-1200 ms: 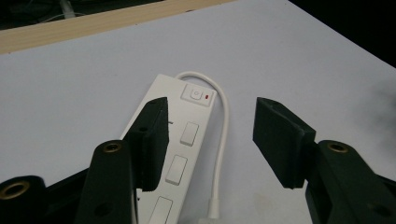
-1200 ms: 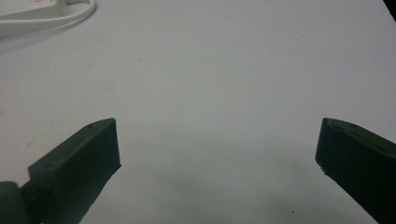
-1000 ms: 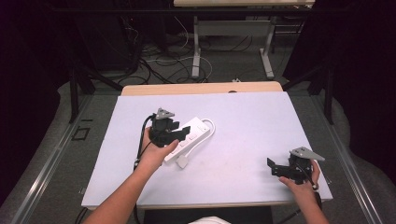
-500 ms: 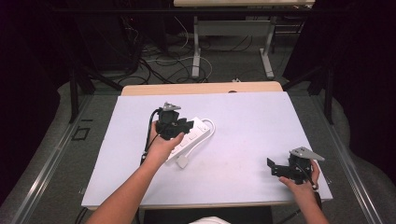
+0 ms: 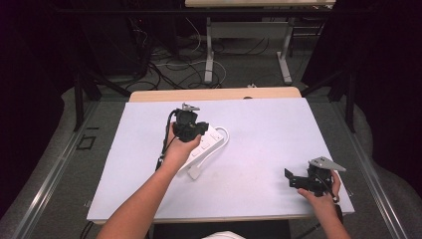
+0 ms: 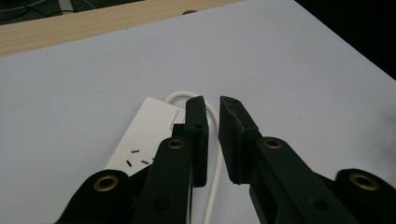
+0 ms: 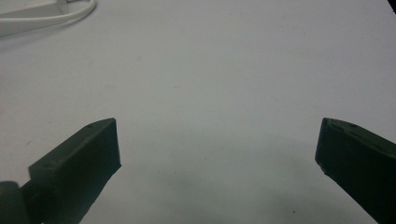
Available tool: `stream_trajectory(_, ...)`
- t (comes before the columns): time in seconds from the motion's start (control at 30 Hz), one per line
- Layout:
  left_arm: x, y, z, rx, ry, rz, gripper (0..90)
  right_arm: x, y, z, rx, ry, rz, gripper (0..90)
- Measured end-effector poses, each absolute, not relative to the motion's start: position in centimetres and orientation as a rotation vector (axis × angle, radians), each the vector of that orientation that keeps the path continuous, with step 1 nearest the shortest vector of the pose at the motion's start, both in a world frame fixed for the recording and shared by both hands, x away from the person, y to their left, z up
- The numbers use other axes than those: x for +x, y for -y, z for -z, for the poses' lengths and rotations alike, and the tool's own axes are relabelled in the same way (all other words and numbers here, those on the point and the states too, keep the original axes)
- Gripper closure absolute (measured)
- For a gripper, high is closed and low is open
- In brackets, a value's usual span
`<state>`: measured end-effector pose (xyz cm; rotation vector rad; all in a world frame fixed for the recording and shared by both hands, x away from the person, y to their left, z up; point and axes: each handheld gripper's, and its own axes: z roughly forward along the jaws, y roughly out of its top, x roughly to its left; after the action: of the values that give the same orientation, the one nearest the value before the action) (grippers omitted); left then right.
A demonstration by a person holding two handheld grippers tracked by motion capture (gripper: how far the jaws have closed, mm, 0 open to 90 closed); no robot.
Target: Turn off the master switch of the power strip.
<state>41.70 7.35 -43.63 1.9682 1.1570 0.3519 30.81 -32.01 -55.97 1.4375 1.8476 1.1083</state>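
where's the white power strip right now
In the high view the white power strip lies left of centre on the white table, directly under the left gripper; the right gripper is far off.

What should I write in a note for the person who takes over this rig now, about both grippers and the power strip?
Left gripper: above the white power strip; its jaws have just been closing and stand nearly shut, the white cable under the gap, not pinched.
Right gripper: open, holds nothing, near the table's right front corner.
Done: nothing gripped yet.
Left: probably take hold of the strip or its cable.
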Motion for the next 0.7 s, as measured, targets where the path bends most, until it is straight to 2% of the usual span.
stream_trajectory(0.37, 42.6, -6.2, 44.0, 2.003, -1.161, -0.373, 90.0, 30.9, 32.1, 56.0, 1.442, -1.860, -1.111, 0.0)
stream_trajectory(0.7, 43.7, -5.7, 45.1, 2.021, -1.179, -0.367, 90.0, 30.8, 32.0, 56.0, 1.447, -1.852, -1.112, 0.0)
